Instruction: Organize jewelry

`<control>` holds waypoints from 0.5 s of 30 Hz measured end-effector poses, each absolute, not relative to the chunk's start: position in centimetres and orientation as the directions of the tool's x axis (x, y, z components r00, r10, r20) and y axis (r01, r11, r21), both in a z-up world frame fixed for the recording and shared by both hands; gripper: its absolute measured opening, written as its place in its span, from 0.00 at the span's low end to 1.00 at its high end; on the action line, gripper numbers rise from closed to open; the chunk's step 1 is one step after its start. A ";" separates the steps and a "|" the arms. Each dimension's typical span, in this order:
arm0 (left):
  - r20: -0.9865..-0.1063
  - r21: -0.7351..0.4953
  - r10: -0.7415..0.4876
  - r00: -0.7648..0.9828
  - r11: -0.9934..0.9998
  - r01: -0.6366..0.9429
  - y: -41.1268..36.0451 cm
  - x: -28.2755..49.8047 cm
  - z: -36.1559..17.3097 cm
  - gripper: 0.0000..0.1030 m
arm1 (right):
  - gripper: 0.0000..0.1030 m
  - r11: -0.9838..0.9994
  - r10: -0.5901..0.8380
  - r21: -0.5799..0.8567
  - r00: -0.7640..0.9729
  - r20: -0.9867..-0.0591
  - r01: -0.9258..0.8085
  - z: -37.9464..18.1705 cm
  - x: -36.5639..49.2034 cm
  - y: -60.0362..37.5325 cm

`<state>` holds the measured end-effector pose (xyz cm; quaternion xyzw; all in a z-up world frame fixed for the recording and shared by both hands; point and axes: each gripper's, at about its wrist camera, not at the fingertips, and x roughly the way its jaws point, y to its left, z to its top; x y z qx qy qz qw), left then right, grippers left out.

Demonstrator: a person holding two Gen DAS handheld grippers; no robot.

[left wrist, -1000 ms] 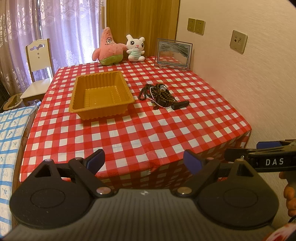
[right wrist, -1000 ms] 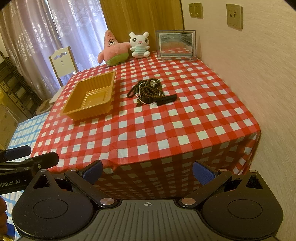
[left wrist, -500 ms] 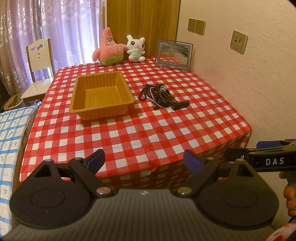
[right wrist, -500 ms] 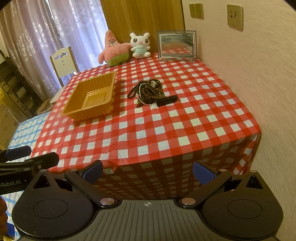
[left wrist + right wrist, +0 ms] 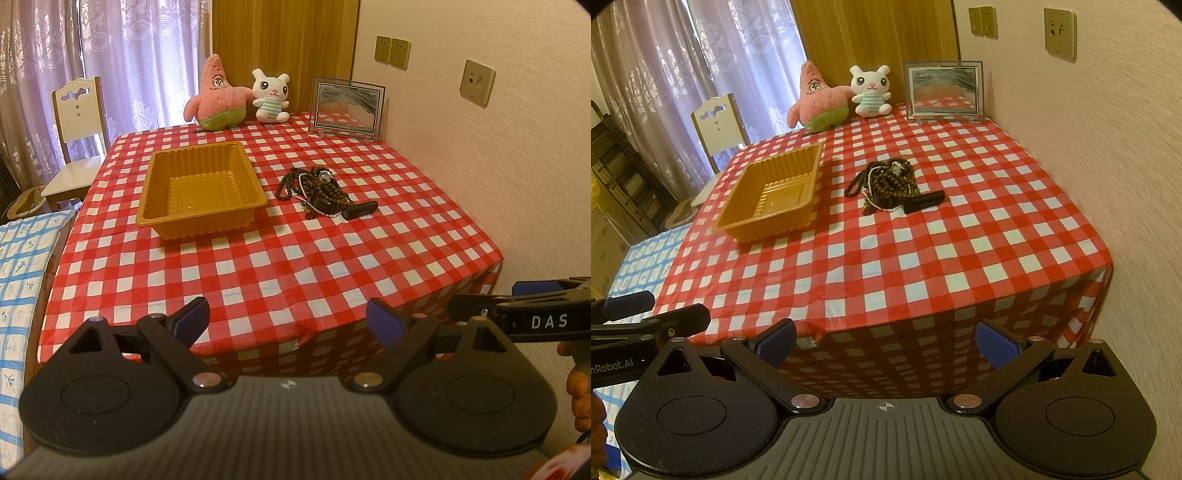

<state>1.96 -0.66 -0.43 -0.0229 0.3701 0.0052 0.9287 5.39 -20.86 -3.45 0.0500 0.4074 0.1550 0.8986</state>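
Observation:
A pile of dark bead strings and bracelets (image 5: 320, 192) with a black watch lies mid-table on the red checked cloth (image 5: 280, 258); it also shows in the right wrist view (image 5: 888, 184). An empty orange plastic tray (image 5: 201, 192) stands to its left, also in the right wrist view (image 5: 772, 195). My left gripper (image 5: 288, 321) is open and empty, held off the table's front edge. My right gripper (image 5: 884, 341) is open and empty, also in front of the table edge, to the right of the left one.
Two plush toys (image 5: 218, 99) (image 5: 269, 96) and a framed picture (image 5: 347, 109) stand at the table's far edge. A wall (image 5: 498, 166) runs along the right side. A white chair (image 5: 79, 122) stands at the far left.

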 end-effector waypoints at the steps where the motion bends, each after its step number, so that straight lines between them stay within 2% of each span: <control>1: -0.688 -0.039 -0.007 0.726 0.999 -0.027 -0.6 1.8 -0.4 0.88 | 1.00 0.947 0.319 0.216 0.619 -0.717 -0.238 -3.5 5.4 -20.8; 15: -0.703 -0.067 0.000 0.711 0.996 -0.067 0.7 3.3 -1.4 0.88 | 1.00 0.943 0.332 0.250 0.636 -0.697 -0.219 -3.0 7.0 -21.1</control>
